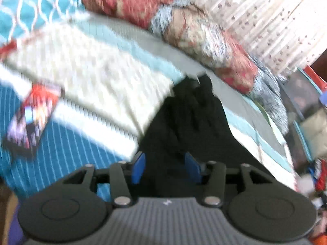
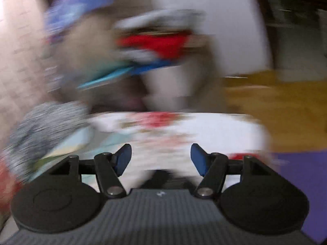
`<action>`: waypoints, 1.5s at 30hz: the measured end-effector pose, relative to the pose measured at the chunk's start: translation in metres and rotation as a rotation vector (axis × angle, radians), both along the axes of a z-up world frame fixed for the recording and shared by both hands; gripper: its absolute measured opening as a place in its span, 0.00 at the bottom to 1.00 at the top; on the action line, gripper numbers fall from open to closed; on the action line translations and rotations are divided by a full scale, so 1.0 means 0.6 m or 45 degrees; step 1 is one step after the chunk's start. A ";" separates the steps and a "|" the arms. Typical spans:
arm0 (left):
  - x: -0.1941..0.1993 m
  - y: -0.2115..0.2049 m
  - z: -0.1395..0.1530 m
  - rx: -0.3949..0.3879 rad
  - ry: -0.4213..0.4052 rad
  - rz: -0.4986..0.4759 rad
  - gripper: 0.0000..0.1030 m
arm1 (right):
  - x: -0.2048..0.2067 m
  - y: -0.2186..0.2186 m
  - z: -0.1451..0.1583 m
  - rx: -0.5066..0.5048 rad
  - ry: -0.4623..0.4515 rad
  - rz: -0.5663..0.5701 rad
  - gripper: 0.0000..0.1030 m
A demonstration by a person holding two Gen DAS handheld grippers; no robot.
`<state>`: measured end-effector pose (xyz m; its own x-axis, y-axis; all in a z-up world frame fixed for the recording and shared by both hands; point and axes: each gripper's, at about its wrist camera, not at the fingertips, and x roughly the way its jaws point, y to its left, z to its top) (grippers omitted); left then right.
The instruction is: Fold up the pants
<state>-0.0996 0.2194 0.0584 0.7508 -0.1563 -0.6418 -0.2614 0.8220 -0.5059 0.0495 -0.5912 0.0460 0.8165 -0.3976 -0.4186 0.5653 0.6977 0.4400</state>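
The black pants point(image 1: 188, 122) lie bunched on the bed, running from the middle of the left wrist view down under my left gripper point(image 1: 165, 167). The left gripper is open, its blue pads point(image 1: 139, 168) apart over the dark cloth, holding nothing. My right gripper point(image 2: 161, 161) is open and empty, above the floral edge of the bed point(image 2: 184, 128). A small dark patch point(image 2: 157, 178) shows just below it; I cannot tell whether it is the pants. The right wrist view is heavily blurred.
The bed has a blue, white and cream striped cover point(image 1: 81, 77). A phone or small box point(image 1: 30, 118) lies on it at left. A red patterned blanket point(image 1: 184, 26) is heaped along the far side. Clutter point(image 2: 155, 47) and a yellow floor point(image 2: 276, 110) lie beyond the bed.
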 end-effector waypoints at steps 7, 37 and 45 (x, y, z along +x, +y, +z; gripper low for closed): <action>0.188 -0.047 -0.017 0.243 -0.095 -0.110 0.72 | 0.229 0.342 0.028 -0.059 0.065 0.987 0.64; 0.204 -0.017 -0.052 -0.161 -0.191 -0.062 0.17 | 0.096 0.431 0.068 -0.081 -0.237 1.154 0.12; 0.159 -0.028 -0.063 -0.098 -0.138 -0.095 0.17 | 0.123 0.423 0.002 -0.058 0.019 1.177 0.29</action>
